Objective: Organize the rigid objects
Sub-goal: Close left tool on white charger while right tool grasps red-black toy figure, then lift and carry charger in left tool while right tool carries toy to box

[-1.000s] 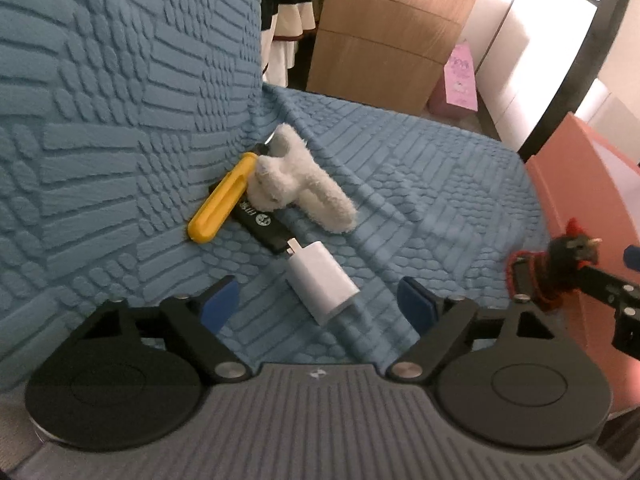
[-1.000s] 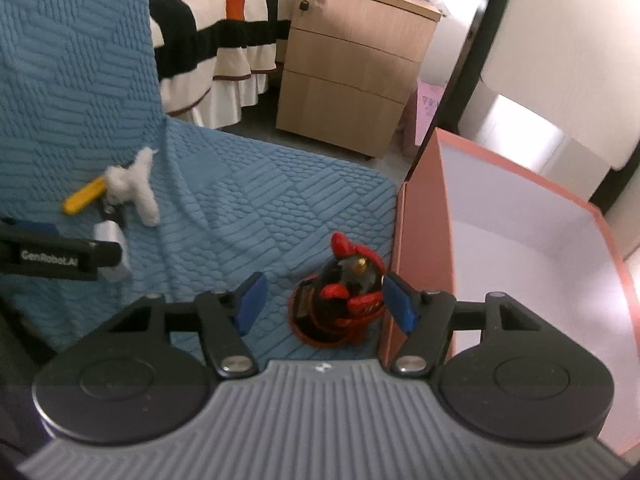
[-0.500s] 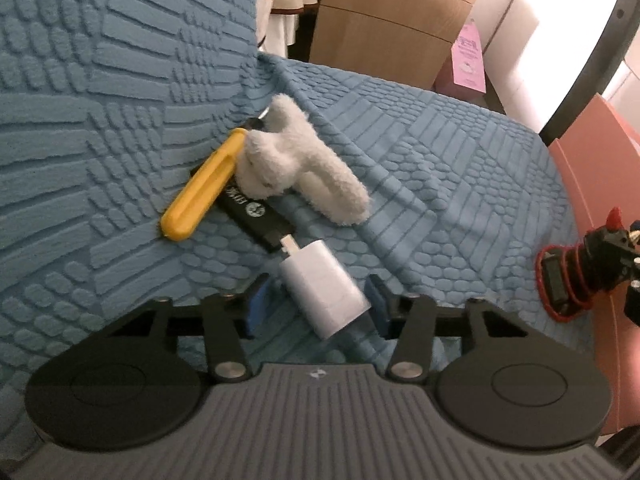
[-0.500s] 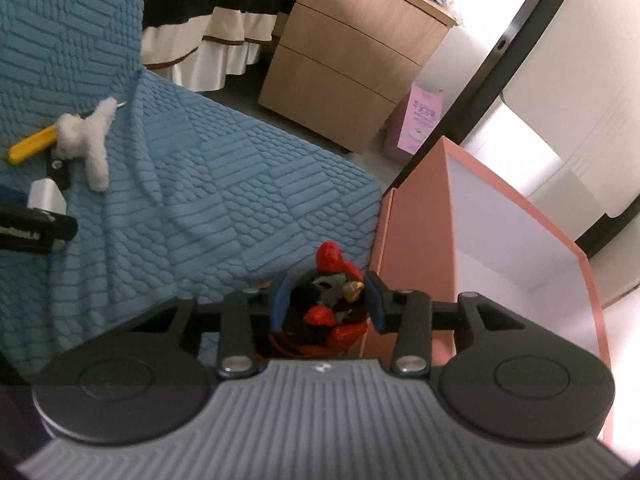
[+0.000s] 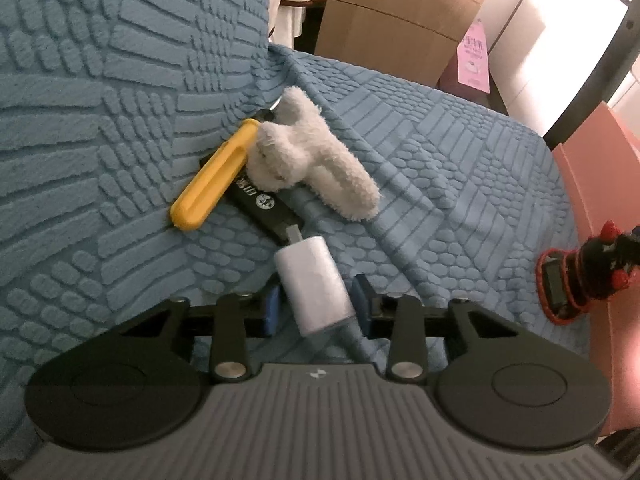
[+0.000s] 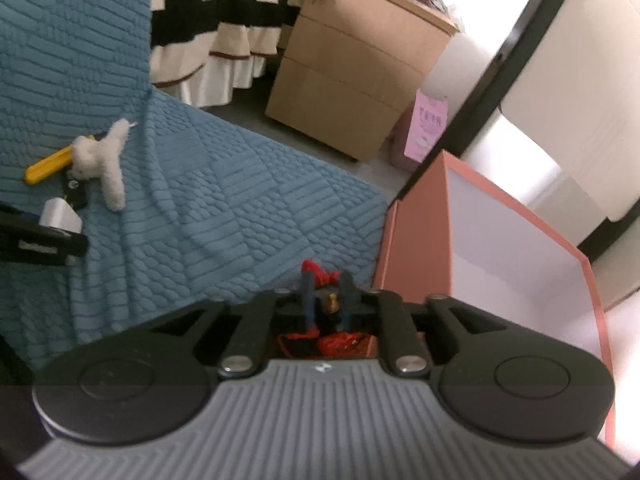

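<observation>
Seen only by the left wrist: left gripper (image 5: 316, 304) low over the blue cover (image 5: 440, 184), jaws just closing around the white charger (image 5: 312, 284), left pad against it, right pad a sliver off. Charger plugged into a black stick (image 5: 260, 204), which runs under a plush toy (image 5: 308, 160) beside a yellow handle (image 5: 212, 184), all crowded at the cover's back fold. Seen only by the right wrist: right gripper (image 6: 326, 300) with jaws just closing, nearly together, clamped on the red-and-black figure (image 6: 320, 276) at the cover's right edge, touching the pink box (image 6: 412, 240). Box interior white and bare, wide open on top. Broad free cover between the two clusters. Wooden drawers (image 6: 352, 68) and striped bedding (image 6: 224, 24) beyond the far edge.
</observation>
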